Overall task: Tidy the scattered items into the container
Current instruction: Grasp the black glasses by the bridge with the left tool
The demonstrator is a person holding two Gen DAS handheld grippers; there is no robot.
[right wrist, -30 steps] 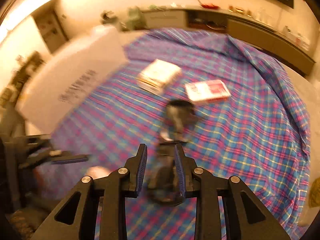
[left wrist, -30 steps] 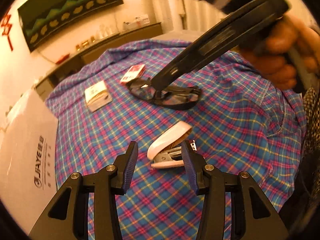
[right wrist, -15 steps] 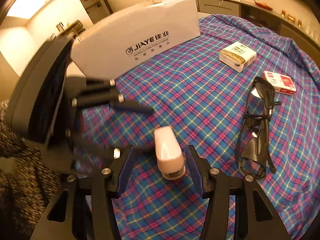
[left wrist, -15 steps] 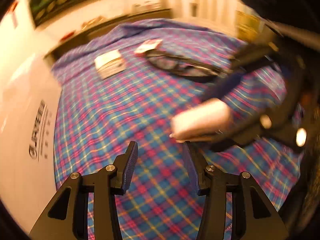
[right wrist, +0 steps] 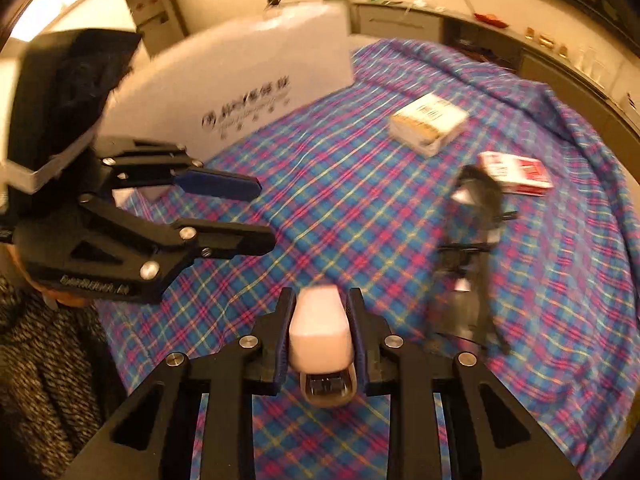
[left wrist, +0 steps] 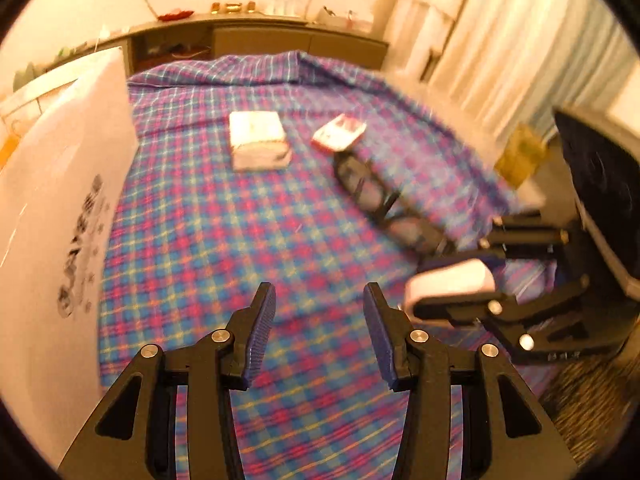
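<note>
One pale pink stapler (right wrist: 321, 330) (glossy, rounded), metal underside showing.

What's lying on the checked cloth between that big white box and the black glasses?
Only bare checked cloth between the white box and the glasses, as the right wrist view shows.
</note>
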